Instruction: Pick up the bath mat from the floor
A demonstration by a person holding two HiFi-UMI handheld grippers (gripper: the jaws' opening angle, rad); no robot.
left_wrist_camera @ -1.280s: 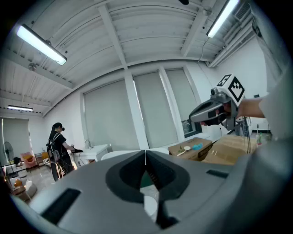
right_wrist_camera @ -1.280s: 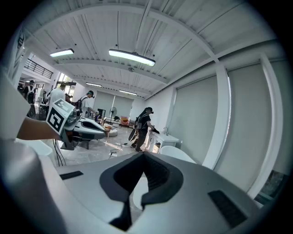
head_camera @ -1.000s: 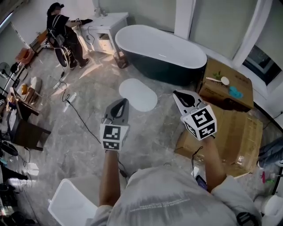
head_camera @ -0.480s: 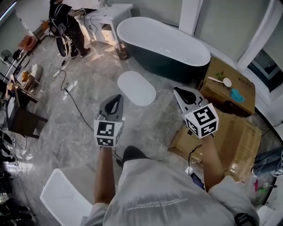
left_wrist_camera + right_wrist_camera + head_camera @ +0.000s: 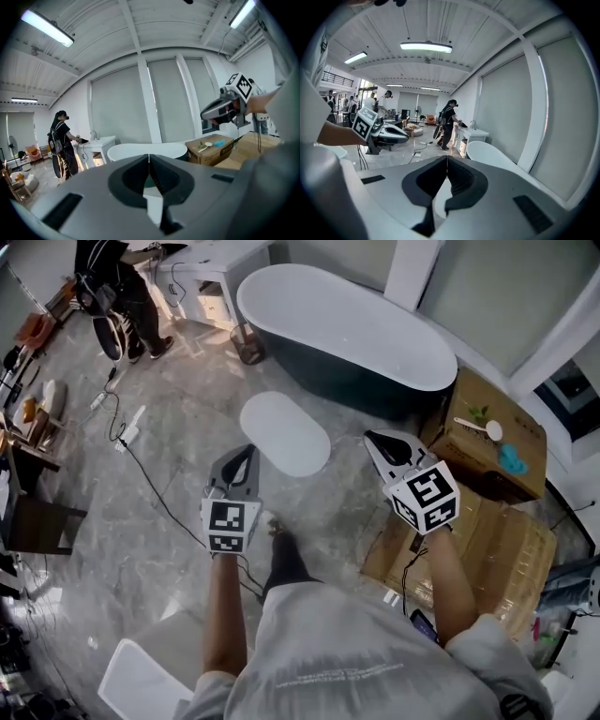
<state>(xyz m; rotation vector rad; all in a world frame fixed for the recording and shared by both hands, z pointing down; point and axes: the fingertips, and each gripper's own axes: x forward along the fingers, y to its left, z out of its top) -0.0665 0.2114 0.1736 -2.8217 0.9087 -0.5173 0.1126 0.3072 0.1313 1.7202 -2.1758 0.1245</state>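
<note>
The bath mat (image 5: 284, 433), a white oval, is lying flat on the grey marble floor (image 5: 178, 437), just beside the near side of the dark bathtub (image 5: 347, 338) and apart from both tools. In the head view the left gripper (image 5: 247, 452) is hanging over the floor near the mat's lower edge, and the right gripper (image 5: 374, 438) is hanging to the mat's right, near the cardboard boxes (image 5: 483, 437) at the floor's right edge.

Only that view is showing the mat whole. The two gripper views are looking almost level across the room, so each gripper's own body is covering most of the floor below. A pale patch is showing through the opening behind each pair of jaws, but I cannot tell whether it is the mat.

The gripper views are settling what the head view is leaving unclear. The left gripper's jaws are pressed together tip to tip with nothing between them, and the right gripper's jaws are clenched the same way, empty.

The left gripper view is also taking in the window blinds (image 5: 117, 108) behind the tub. The right gripper view is looking into a long hall with ceiling lamps (image 5: 425, 47).

A person in black (image 5: 108, 277) is standing at a white table (image 5: 202, 263) at the floor's far left corner.
</note>
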